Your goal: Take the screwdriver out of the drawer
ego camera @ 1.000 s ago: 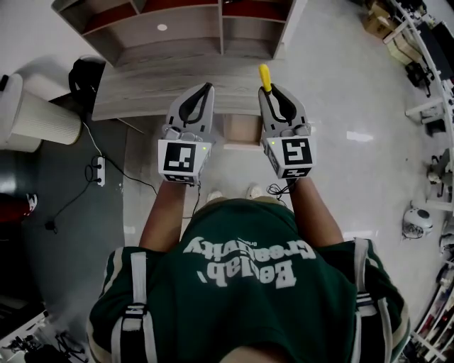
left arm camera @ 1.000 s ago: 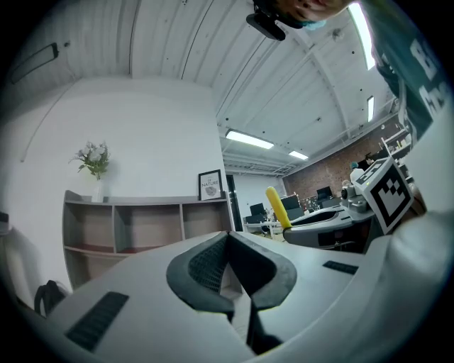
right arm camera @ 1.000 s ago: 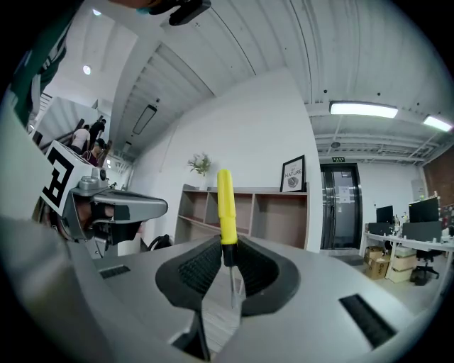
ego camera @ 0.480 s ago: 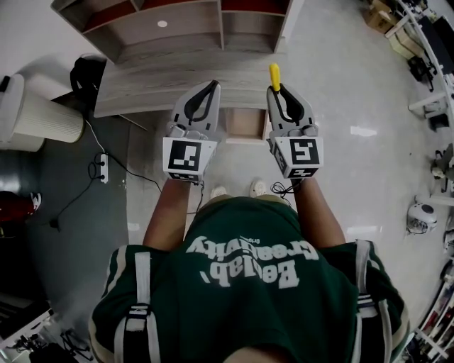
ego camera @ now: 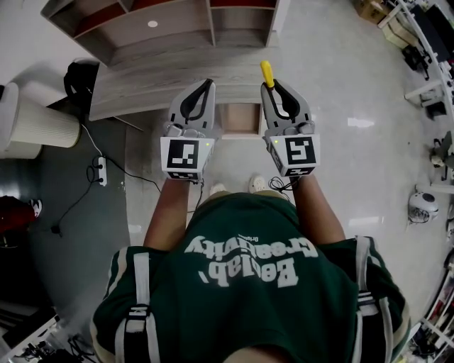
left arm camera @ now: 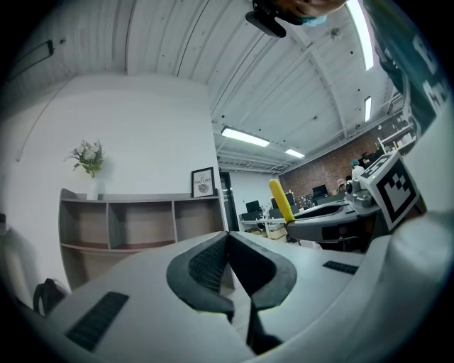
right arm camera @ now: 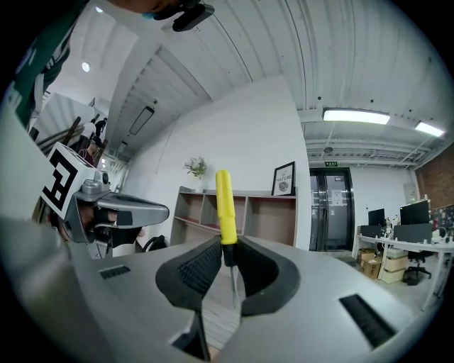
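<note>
The screwdriver (ego camera: 267, 73) has a yellow handle and a thin metal shaft. It stands upright in my right gripper (ego camera: 270, 89), which is shut on it where handle meets shaft; the handle sticks up above the fingertips. The right gripper view shows the screwdriver (right arm camera: 224, 205) pinched between the black pads of my right gripper (right arm camera: 225, 249). My left gripper (ego camera: 201, 92) hovers beside it to the left, shut and empty; its pads meet at my left gripper's tips (left arm camera: 228, 238). The open drawer (ego camera: 238, 118) lies below, between the two grippers, under the wooden desk's edge.
A wooden desk (ego camera: 156, 78) stands ahead with an open shelf unit (ego camera: 163, 21) behind it. A black bag (ego camera: 78, 74) and a white cylinder (ego camera: 35, 124) are at the left, a power strip (ego camera: 99, 169) lies on the floor. Office furniture lines the right side.
The right gripper with the screwdriver has eased slightly away from the desk and drawer. The left gripper stays beside it, still shut. The head view has shifted a little.
</note>
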